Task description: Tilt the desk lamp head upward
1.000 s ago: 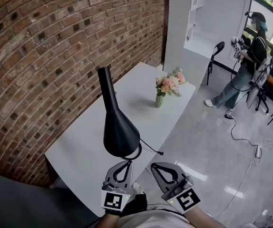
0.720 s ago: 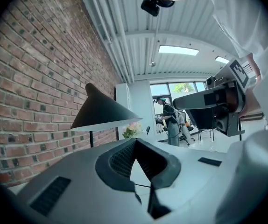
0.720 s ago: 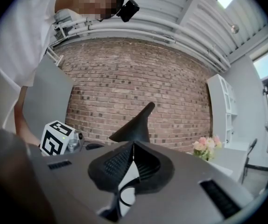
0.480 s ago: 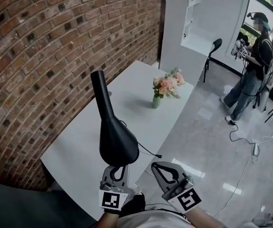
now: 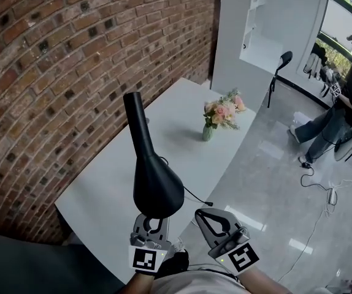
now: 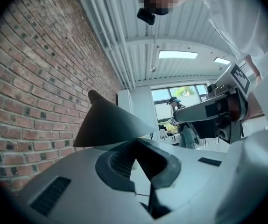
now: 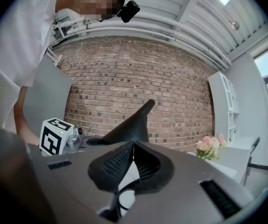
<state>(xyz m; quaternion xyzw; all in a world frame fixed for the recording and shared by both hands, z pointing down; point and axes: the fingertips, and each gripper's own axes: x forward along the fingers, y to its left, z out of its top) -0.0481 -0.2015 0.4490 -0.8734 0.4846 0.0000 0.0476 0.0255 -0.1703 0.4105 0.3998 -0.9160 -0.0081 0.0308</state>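
In the head view, the black desk lamp head [image 5: 157,188] hangs over the near end of a white desk [image 5: 96,195]. Its mouth faces down toward the person, and its lamp neck [image 5: 136,124] rises behind it toward the brick wall [image 5: 53,72]. The left gripper [image 5: 151,224] sits directly beneath the lamp head with its jaw tips tucked under the rim. The right gripper [image 5: 202,215] is just to the right of the lamp head and lower, clear of it. A thin cord [image 5: 193,194] runs out to the right of the lamp head, and a vase of flowers [image 5: 211,126] stands well beyond it on the desk. A person [image 5: 348,109] stands far off to the right. In the left gripper view, the left gripper [image 6: 135,143] has its jaws closed tip to tip with nothing clamped between them. The dark rim of the lamp head [image 6: 110,122] lies right at those tips, though it is not clear whether they actually touch. The right gripper [image 6: 213,111] shows to the right of the lamp head. In the right gripper view, the right gripper [image 7: 133,144] also has its jaws pressed together and holds nothing. The lamp head [image 7: 129,125] stands just beyond them, with the left gripper's marker cube [image 7: 55,136] to its left and the flowers [image 7: 209,147] to its right.
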